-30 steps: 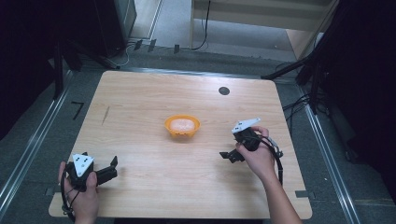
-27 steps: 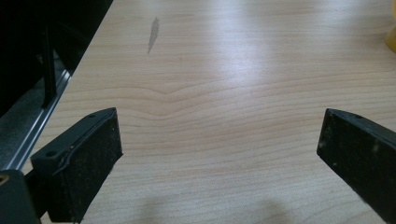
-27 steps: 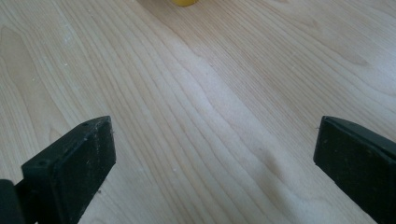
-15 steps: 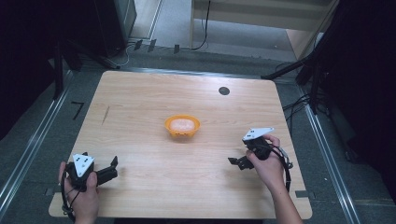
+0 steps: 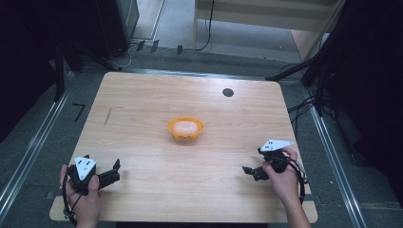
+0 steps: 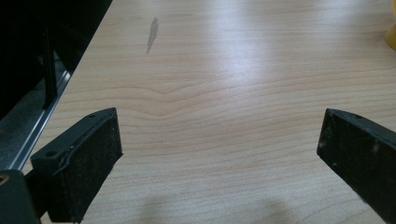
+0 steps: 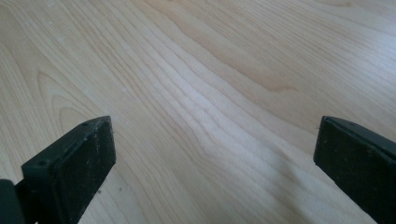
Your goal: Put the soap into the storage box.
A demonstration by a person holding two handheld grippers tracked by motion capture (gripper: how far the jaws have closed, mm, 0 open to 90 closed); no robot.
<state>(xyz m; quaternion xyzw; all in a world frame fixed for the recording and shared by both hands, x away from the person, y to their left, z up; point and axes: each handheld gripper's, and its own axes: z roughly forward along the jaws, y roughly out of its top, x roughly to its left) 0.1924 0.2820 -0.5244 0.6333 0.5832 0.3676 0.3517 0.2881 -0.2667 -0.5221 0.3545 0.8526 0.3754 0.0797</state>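
From the high view, an orange bowl [image 5: 185, 129] sat at the middle of the table [image 5: 142, 104], upright with its mouth facing up and something pale inside, well apart from both grippers; the left gripper [image 5: 112, 173] lay near the front-left corner, the right gripper [image 5: 251, 171] near the front-right; each gripper view showed its jaws spread wide over bare wood, gripping nothing; the left gripper view caught an orange sliver [image 6: 391, 37] at its right edge.

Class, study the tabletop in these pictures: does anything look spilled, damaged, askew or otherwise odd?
Nothing is spilled or tipped. The orange bowl sits upright mid-table with something pale inside. The only blemish is a dark streak on the wooden table near its left edge. Both the left gripper and right gripper are open and hold nothing.
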